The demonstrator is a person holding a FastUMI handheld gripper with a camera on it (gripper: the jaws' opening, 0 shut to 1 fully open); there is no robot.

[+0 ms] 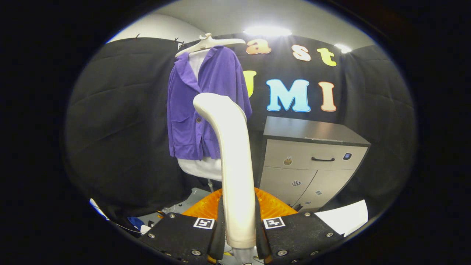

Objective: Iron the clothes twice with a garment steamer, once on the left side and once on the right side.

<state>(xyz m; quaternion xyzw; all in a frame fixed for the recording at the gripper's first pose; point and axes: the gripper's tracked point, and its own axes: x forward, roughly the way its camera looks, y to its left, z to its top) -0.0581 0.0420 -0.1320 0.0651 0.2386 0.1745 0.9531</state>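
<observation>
Fingers of the gripper [237, 230] clamp both sides of the garment steamer [232, 158], a smooth, glossy cream wand curving toward the purple jacket [191, 121]. That soft, matte jacket drapes on a pale hanger [209, 42] beyond the fingers, hung open for steaming, beside a grey cabinet [312, 158].

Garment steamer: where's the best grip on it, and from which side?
Grip the garment steamer low on its straight handle shaft, coming from behind, opposite the purple jacket, one finger on each flank. That section is narrow, upright and parallel-sided, while the top curves forward into the head. The gripper already holds it this way, both fingers pressed on the shaft's base.
</observation>
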